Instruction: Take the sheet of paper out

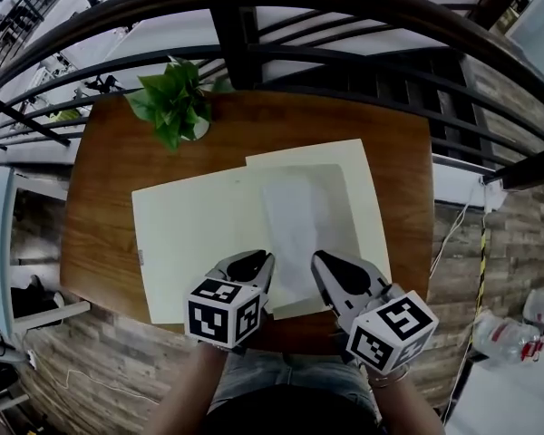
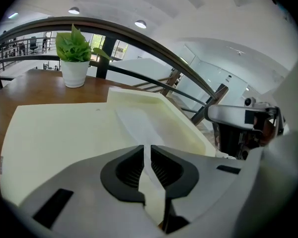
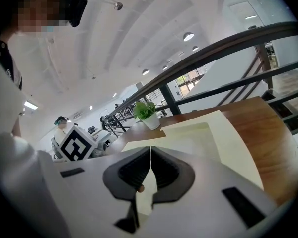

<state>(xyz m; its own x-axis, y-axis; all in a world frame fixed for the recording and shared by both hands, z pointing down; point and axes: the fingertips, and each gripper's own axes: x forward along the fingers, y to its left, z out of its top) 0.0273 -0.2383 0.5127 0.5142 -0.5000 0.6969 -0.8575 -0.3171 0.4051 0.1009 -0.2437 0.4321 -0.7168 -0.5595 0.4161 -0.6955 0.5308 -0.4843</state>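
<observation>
An open cream folder (image 1: 199,234) lies on the wooden table (image 1: 109,161). A white sheet of paper (image 1: 299,220) rests on the folder's right half and reaches its near edge. My left gripper (image 1: 261,263) is at the sheet's left near edge. In the left gripper view its jaws (image 2: 148,157) are shut on the white sheet (image 2: 139,125), which runs between the pads. My right gripper (image 1: 319,261) is at the sheet's right side. In the right gripper view its jaws (image 3: 150,165) are closed, with a thin cream layer of the folder (image 3: 203,140) pinched between them.
A potted green plant (image 1: 177,102) stands at the table's far left corner. A dark curved railing (image 1: 281,53) runs behind the table. The table's near edge is right under both grippers. A white stand (image 1: 0,243) is to the left of the table.
</observation>
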